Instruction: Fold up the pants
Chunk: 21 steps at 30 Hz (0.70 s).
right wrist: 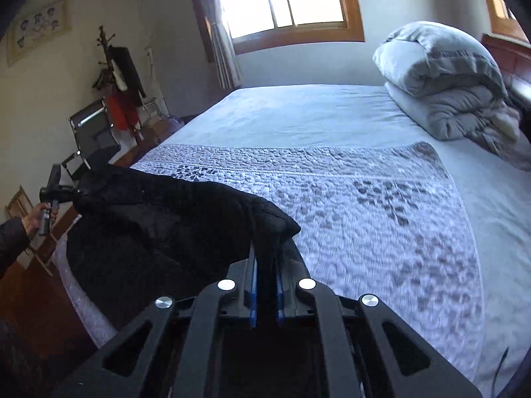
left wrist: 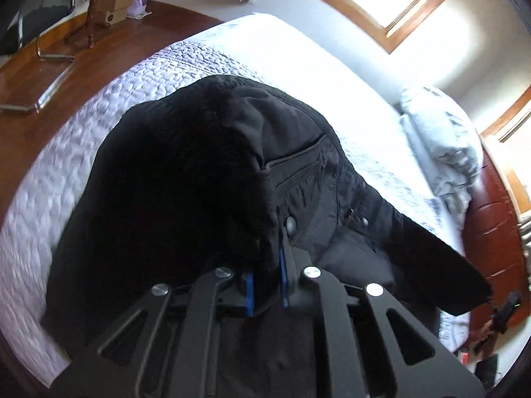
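Black pants (left wrist: 205,165) hang stretched between both grippers above the near part of the bed. In the left wrist view my left gripper (left wrist: 267,258) is shut on the waistband next to a metal snap button (left wrist: 291,224); a pocket and zipper show to the right. In the right wrist view my right gripper (right wrist: 265,258) is shut on the other end of the waistband, and the black fabric (right wrist: 166,219) sags to the left toward my left gripper (right wrist: 49,192), held in a hand at the far left.
The bed has a quilted lilac cover (right wrist: 365,205) over a pale sheet (right wrist: 315,112). A folded grey duvet (right wrist: 448,86) lies at the headboard end. A chair (right wrist: 93,132), coat stand (right wrist: 116,76) and wooden floor (left wrist: 99,53) lie beyond the bed's far side.
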{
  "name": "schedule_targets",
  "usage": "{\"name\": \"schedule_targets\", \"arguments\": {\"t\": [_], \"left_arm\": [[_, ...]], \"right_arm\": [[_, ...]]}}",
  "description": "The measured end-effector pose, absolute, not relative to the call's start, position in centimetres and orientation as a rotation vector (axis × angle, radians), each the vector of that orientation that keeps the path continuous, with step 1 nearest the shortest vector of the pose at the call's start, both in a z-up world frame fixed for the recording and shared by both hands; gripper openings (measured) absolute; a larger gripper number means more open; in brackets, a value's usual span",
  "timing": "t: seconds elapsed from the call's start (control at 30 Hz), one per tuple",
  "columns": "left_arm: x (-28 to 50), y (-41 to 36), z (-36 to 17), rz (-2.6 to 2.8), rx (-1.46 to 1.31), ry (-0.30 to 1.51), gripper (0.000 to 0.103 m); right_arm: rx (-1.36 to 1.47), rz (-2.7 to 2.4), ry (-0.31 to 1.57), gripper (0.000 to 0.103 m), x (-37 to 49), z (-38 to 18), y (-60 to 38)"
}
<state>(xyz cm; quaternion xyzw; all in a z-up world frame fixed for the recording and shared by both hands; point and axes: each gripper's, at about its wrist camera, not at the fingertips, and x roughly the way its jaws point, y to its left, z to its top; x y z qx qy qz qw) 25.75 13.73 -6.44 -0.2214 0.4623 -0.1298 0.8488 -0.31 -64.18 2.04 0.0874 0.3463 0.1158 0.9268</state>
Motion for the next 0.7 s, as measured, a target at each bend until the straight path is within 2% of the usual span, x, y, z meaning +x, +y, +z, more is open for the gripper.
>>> {"name": "schedule_targets", "arguments": {"t": [0.37,0.53,0.6,0.63,0.67,0.7], "left_arm": [[14.9,18.3,-10.5,-0.26,-0.644,0.947,0.013],[11.7,19.5,-10.7,-0.245,-0.611,0.951,0.018],[10.6,20.0,-10.7,-0.209,-0.581,0.962,0.024],[10.0,20.3,-10.7,-0.191,-0.576,0.955,0.033],[9.3,20.7,-10.5,-0.174,-0.578,0.937,0.039],[8.5,20.8,-10.0,-0.164,-0.582,0.923,0.054]], "right_arm": [[0.395,0.123,0.824,0.006,-10.4,-4.6,-66.3],[0.45,0.082,0.907,0.008,-13.4,-7.3,-66.7],[0.439,0.047,0.968,0.017,-14.1,-8.5,-66.7],[0.438,0.022,0.992,0.033,-14.5,-9.0,-66.9],[0.442,0.002,1.007,0.055,-14.8,-9.3,-67.1],[0.444,-0.035,1.01,0.061,-15.3,-9.2,-67.5]]}}
